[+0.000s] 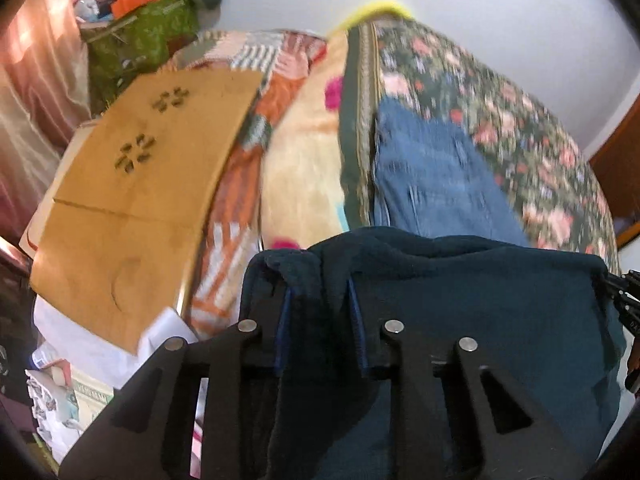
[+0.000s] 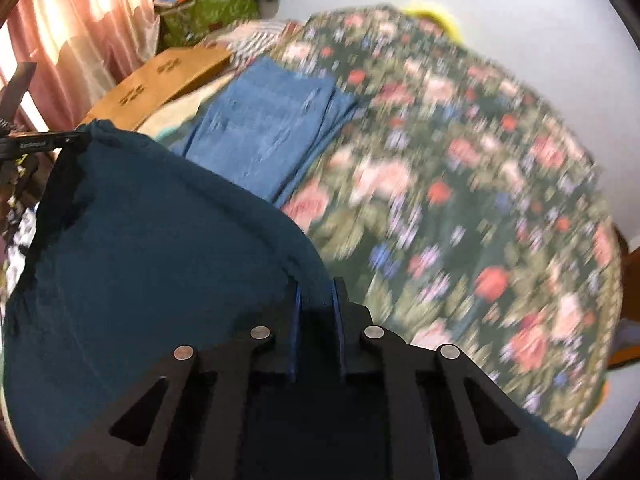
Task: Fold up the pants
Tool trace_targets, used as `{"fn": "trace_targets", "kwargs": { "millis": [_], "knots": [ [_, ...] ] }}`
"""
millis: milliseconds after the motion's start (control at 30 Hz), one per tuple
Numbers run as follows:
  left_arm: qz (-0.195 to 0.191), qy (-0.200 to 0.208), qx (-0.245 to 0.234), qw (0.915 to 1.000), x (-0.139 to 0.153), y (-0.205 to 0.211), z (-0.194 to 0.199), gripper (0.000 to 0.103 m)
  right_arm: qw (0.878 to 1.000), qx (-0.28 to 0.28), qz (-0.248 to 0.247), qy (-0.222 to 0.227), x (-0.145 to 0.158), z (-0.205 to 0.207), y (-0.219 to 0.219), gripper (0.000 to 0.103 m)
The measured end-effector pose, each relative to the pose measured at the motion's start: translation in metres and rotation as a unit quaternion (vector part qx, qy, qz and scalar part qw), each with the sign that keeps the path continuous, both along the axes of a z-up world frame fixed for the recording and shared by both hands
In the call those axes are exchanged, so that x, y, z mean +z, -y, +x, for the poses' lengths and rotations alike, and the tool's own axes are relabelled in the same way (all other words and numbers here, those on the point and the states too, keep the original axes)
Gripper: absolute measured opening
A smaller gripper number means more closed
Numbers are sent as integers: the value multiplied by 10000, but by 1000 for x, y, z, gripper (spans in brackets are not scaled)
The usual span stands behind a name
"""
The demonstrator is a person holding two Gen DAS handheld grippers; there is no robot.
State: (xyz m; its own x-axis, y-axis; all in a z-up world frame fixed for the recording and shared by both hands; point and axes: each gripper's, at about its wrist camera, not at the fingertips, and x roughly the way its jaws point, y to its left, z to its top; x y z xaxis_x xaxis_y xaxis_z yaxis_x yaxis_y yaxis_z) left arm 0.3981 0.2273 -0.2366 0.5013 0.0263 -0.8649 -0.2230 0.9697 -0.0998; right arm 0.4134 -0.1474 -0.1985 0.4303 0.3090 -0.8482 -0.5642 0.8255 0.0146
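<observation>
Dark teal pants hang stretched between my two grippers, held up above the bed. My left gripper is shut on one top corner of the pants, with cloth bunched between its fingers. My right gripper is shut on the other top corner of the same pants. The left gripper's tip shows at the left edge of the right wrist view, and the right gripper's tip shows at the right edge of the left wrist view. The lower part of the pants is hidden.
A floral bedspread covers the bed. Folded blue jeans lie on it ahead, also seen in the left wrist view. A flat cardboard sheet lies at the left. Pink curtains and a cluttered green bag stand behind.
</observation>
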Motion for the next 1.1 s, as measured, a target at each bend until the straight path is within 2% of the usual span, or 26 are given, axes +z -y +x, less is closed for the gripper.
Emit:
{"fn": "trace_targets", "kwargs": {
  "millis": [200, 367, 500, 667, 900, 967, 1100],
  "knots": [
    [320, 267, 194, 9989, 25, -7, 22, 24, 9965, -364, 493, 571, 48, 37, -12, 11],
    [304, 539, 558, 9965, 40, -19, 24, 21, 9942, -346, 770, 673, 73, 32, -23, 11],
    [371, 575, 331, 9971, 46, -13, 7, 21, 9956, -130, 662, 657, 77, 3, -20, 11],
    [507, 651, 54, 9966, 54, 0, -33, 21, 9971, 31, 681, 340, 71, -46, -10, 11],
    [488, 868, 25, 9950, 67, 9, -104, 20, 9972, 29, 728, 160, 61, -120, -3, 11],
    [534, 893, 21, 9946, 63, 10, -126, 20, 9974, 7, 722, 64, 51, -139, -3, 11],
    [618, 655, 24, 9959, 39, 14, -166, 20, 9977, 10, 659, -129, 28, -176, -7, 11]
  ]
}}
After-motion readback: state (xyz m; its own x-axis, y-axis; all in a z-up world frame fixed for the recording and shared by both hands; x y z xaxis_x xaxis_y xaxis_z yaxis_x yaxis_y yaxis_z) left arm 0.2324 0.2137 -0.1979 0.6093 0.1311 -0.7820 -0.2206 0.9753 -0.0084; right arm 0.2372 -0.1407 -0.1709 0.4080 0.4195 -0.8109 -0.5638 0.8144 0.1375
